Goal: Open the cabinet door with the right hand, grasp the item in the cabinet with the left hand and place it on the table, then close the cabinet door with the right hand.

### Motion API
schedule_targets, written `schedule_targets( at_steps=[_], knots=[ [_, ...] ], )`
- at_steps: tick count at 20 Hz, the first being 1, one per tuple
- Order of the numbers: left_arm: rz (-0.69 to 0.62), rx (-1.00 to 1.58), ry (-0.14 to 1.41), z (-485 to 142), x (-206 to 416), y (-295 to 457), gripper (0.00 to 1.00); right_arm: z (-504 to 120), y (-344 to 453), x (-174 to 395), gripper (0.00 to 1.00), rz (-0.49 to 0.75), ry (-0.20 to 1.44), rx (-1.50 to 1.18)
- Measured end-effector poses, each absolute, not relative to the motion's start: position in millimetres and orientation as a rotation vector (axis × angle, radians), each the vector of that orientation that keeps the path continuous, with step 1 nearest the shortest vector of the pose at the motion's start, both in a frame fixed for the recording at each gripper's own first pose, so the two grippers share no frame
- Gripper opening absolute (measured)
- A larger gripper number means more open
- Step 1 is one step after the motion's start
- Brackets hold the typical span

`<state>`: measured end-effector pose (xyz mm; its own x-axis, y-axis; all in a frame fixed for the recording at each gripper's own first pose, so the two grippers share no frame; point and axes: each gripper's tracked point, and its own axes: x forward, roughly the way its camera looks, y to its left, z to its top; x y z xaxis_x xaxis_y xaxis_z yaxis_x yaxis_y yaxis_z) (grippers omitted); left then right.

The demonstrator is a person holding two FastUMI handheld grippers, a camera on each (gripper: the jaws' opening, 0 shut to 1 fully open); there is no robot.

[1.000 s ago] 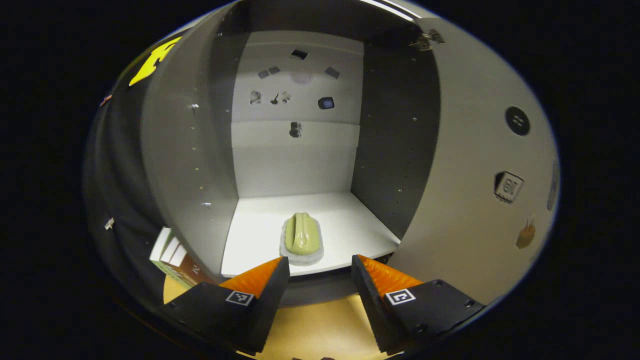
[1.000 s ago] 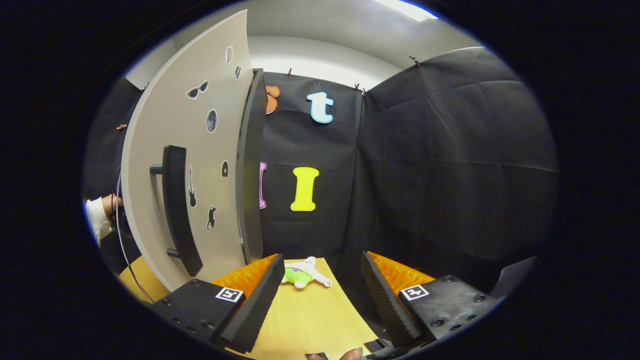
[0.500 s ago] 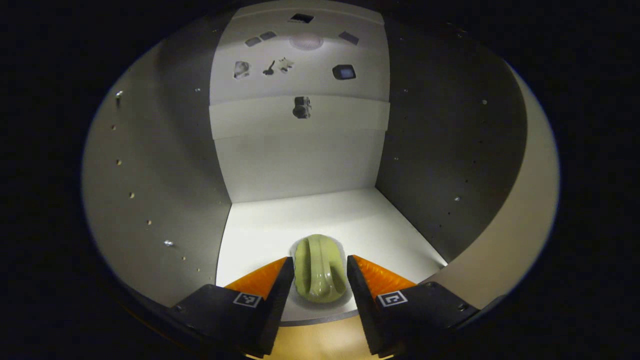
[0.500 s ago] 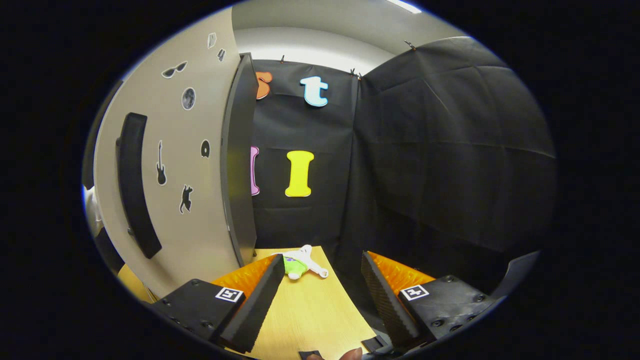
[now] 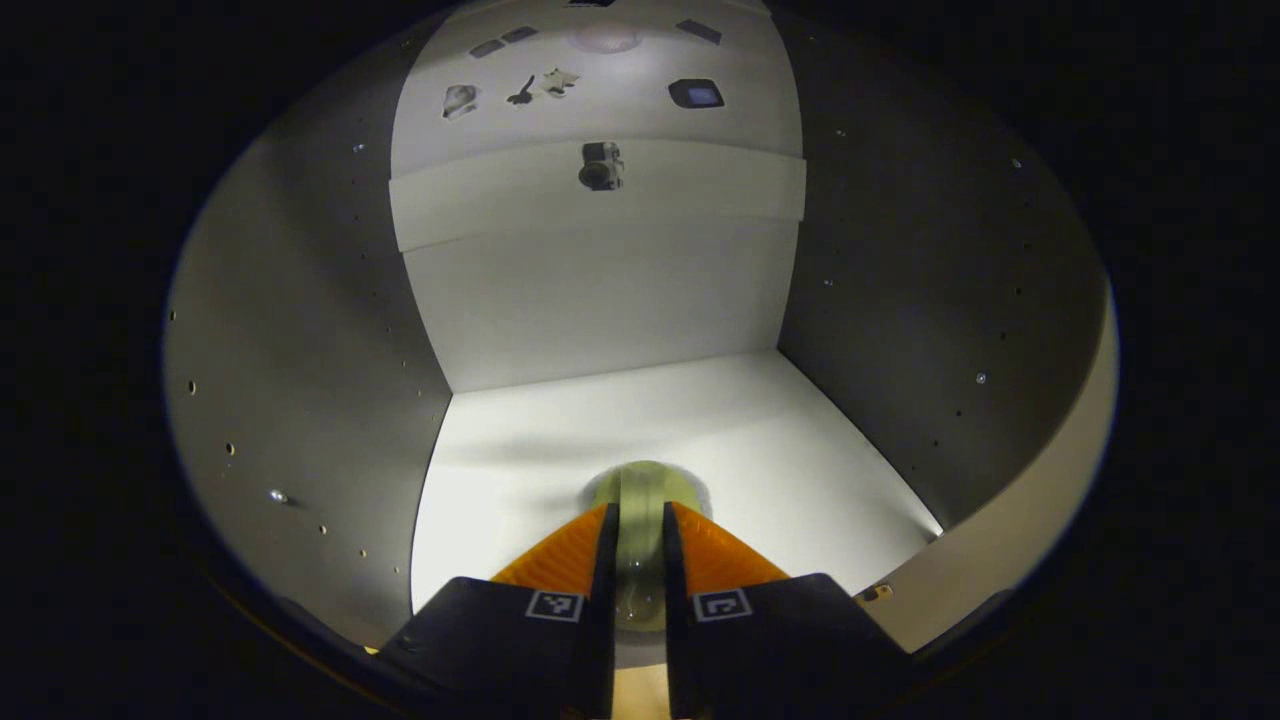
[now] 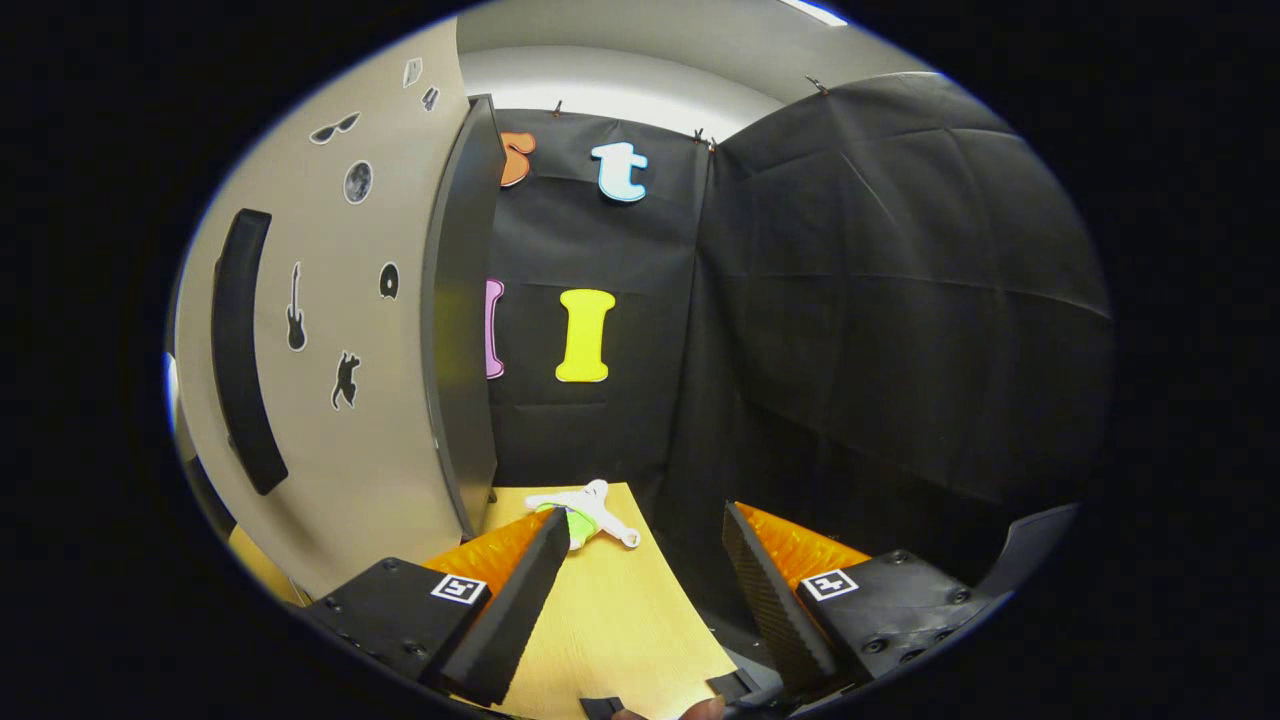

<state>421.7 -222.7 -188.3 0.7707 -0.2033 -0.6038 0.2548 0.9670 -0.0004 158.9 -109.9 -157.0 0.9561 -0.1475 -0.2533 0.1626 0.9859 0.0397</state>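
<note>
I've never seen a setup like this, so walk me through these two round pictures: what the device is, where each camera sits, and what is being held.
A person carries a two-fingered clamp in each hand, with a camera riding on each one. The left gripper view looks into an open cabinet: the left hand-held gripper has both fingers closed on a green scrubbing brush resting on the shelf. The right gripper view shows the right hand-held gripper, open and holding nothing, above a wooden table, beside the opened cabinet door. A small plush toy lies on the table.

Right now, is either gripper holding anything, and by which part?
The left gripper has its fingers closed on the raised middle ridge of the pale green oval item on the cabinet floor. The right gripper is open, holding nothing.
</note>
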Motion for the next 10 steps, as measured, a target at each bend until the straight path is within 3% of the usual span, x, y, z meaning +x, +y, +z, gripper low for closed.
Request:
schedule_targets(
  at_steps=[1,10],
  knots=[
    [-0.248,0.076,0.636,-186,420,-224,0.2,-156,-109,158,0.98,-0.158,0.251,0.064],
    [-0.302,0.04,0.556,-154,343,-224,0.2,-139,-90,144,0.98,-0.149,0.22,0.082]
  ],
)
